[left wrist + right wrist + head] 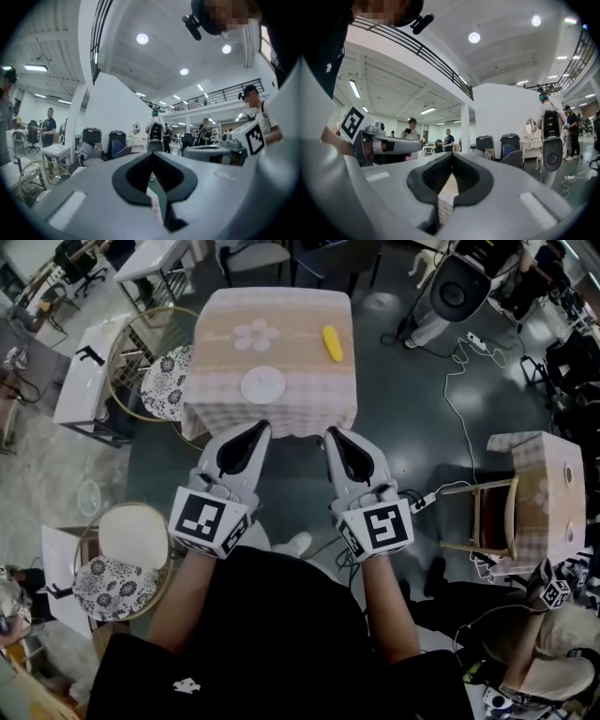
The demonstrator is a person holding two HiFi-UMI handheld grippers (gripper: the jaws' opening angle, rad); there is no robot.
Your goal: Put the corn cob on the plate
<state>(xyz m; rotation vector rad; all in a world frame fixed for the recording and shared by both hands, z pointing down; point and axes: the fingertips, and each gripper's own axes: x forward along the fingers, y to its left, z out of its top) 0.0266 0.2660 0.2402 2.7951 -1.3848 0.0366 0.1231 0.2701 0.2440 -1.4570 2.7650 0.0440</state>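
Note:
A yellow corn cob (332, 343) lies on the far right part of a small table with a pink checked cloth (309, 399). A white plate (262, 384) sits nearer the table's front edge, left of the cob. My left gripper (263, 427) and right gripper (328, 433) hang side by side just short of the table's front edge, both pointing level at it. Each has its jaws shut tip to tip with nothing held. In the left gripper view my left gripper (151, 154) shows closed tips, and in the right gripper view my right gripper (452, 156) does too.
A round wire chair with a patterned cushion (165, 381) stands left of the table. A second such chair (117, 559) is near my left side. A white desk (89, 362) lies far left. A wooden chair and a small clothed stand (539, 498) sit at right, with cables (459, 381) on the dark floor.

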